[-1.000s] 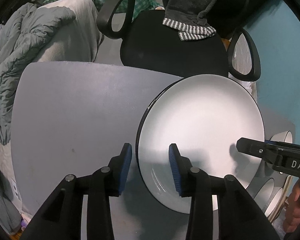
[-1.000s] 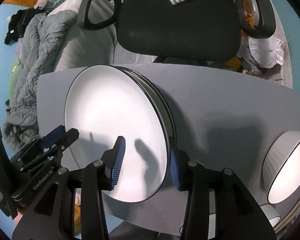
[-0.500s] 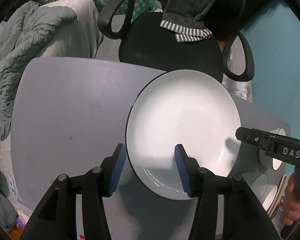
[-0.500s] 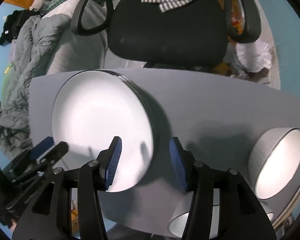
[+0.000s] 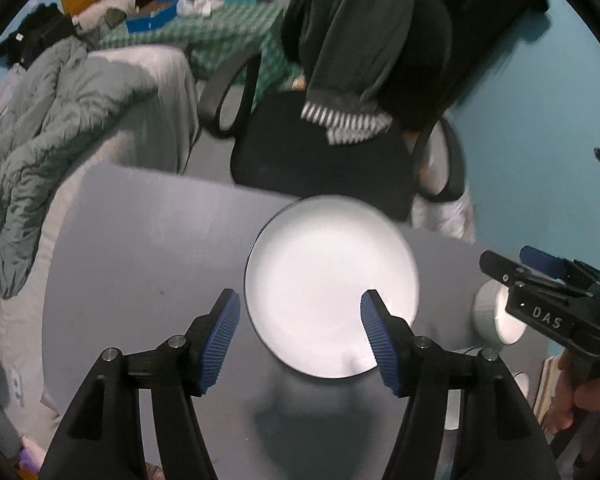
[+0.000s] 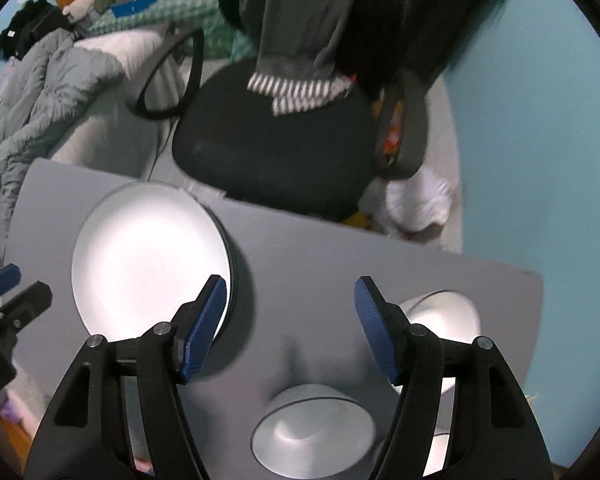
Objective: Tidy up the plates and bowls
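Observation:
A stack of white plates with dark rims (image 5: 328, 280) (image 6: 148, 268) lies flat on the grey table (image 5: 148, 248). My left gripper (image 5: 300, 340) hangs well above the stack's near edge, its jaws opening, nothing between the pads. My right gripper (image 6: 288, 320) hovers over bare table to the right of the stack, jaws opening and empty too. Two white bowls sit on the right side: one (image 6: 444, 312) behind the right finger, one (image 6: 312, 432) close below. In the left wrist view the right gripper (image 5: 540, 280) shows at the right edge, above a bowl (image 5: 496, 312).
A black office chair (image 6: 276, 152) with a dark garment draped over its back stands just behind the table's far edge. A bed with a grey quilt (image 5: 52, 120) lies to the left. A turquoise wall (image 6: 532, 160) bounds the right side. A person's hand (image 5: 580, 400) grips the right tool.
Both grippers let go of the top plate's rim, widened their jaws and rose away from the table. The plate stayed flat on the stack. More bowls came into the right wrist view.

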`<state>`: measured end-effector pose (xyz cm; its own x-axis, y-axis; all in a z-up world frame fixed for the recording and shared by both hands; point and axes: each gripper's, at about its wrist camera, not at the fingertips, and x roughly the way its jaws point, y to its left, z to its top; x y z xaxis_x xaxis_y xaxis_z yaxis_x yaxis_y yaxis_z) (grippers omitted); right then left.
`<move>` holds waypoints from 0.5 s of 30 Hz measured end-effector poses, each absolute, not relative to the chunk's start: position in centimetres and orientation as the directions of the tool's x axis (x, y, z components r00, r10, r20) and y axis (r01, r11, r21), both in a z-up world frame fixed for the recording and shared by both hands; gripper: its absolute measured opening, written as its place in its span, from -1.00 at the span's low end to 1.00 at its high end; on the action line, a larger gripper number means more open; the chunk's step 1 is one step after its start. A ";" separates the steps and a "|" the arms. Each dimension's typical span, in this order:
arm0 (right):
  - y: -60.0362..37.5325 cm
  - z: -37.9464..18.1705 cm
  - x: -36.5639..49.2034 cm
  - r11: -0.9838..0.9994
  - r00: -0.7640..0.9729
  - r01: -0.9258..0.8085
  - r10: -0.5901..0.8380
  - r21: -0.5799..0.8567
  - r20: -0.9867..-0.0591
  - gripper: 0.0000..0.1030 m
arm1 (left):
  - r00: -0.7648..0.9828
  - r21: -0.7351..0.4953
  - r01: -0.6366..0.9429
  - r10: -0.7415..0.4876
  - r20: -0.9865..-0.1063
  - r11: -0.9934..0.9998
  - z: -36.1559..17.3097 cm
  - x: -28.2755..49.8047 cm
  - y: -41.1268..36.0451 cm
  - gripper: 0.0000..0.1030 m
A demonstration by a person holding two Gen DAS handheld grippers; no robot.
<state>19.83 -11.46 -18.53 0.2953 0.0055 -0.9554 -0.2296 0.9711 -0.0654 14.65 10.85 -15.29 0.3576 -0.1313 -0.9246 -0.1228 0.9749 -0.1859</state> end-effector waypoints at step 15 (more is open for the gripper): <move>-12.3 -9.3 14.4 0.982 0.487 -0.180 0.047 -0.047 -0.872 0.30 | 0.545 -0.155 -0.019 -0.120 -0.830 0.988 -6.9 10.0 10.2 0.40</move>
